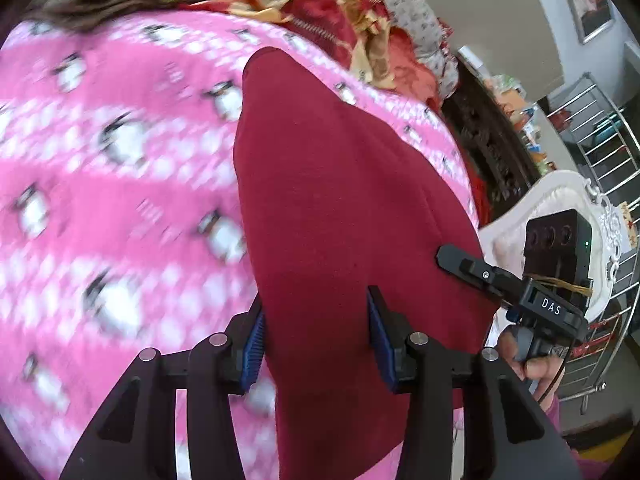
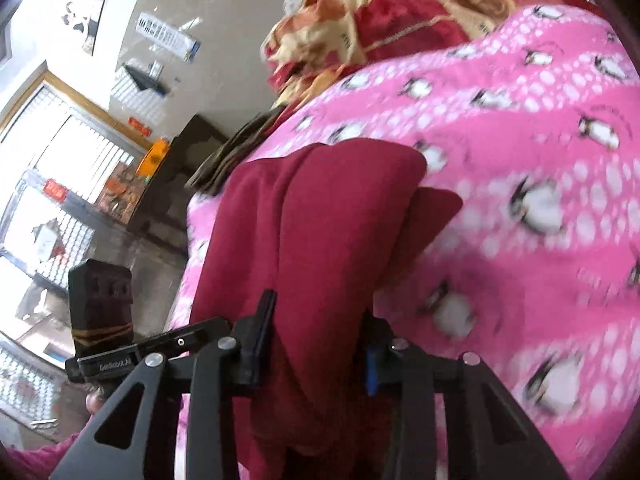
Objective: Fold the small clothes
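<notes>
Left gripper (image 1: 316,336): the blue pads (image 1: 253,350) sit against either side of a band of the dark red garment (image 1: 332,184), so I read it as pinching the cloth near its close end. Right gripper (image 2: 316,344): jaws also clamped on a bunched fold of the same garment, cloth filling the gap between the pads.

The garment runs away from both grippers across the pink penguin-print blanket (image 1: 120,160) on the bed, lying long and narrow, its far tip resting on the blanket. In the right wrist view a second layer pokes out beside the top one, so the halves are not yet flush.

My judgement of the step: carry the held end over to the far end to make the fold. To do it well I keep both grippers level with each other, hold the edge taut between them, and lay it down square before letting go. Risk: dragging the blanket, or the lower layer sliding askew. The patterned red bedding (image 1: 320,8) beyond stays clear of the path.
</notes>
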